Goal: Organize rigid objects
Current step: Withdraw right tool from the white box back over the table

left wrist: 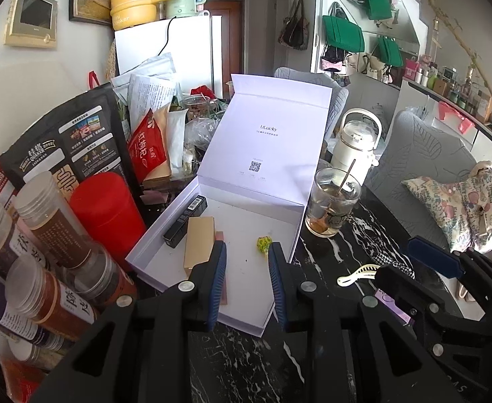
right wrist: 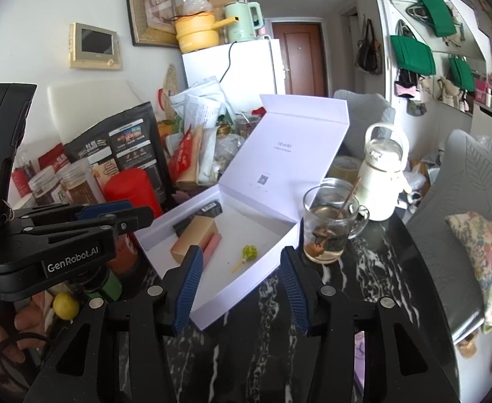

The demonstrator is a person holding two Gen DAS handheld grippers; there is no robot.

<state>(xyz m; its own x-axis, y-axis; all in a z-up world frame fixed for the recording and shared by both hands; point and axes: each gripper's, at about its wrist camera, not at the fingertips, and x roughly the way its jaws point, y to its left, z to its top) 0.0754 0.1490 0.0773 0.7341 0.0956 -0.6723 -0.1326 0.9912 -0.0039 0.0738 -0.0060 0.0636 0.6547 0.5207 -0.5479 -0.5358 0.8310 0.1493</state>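
An open white gift box (left wrist: 246,288) (right wrist: 262,258) lies on the black marble table, its lid standing up behind. Inside lie a black lipstick box (left wrist: 185,221) (right wrist: 209,209), a gold box (left wrist: 199,243) (right wrist: 194,235), a pink bar (right wrist: 212,245) and a green-wrapped lollipop (left wrist: 264,244) (right wrist: 249,252). My left gripper (left wrist: 247,252) is open and empty over the box's near edge. My right gripper (right wrist: 241,263) is open and empty, just in front of the box. A cream hair clip (left wrist: 357,273) lies on the table right of the box.
A glass mug with a spoon (left wrist: 333,206) (right wrist: 330,223) and a white kettle (left wrist: 355,144) (right wrist: 382,176) stand right of the box. Jars (left wrist: 57,231), a red canister (left wrist: 108,215) (right wrist: 130,188) and food bags crowd the left. A yellow lemon (right wrist: 65,305) lies at left.
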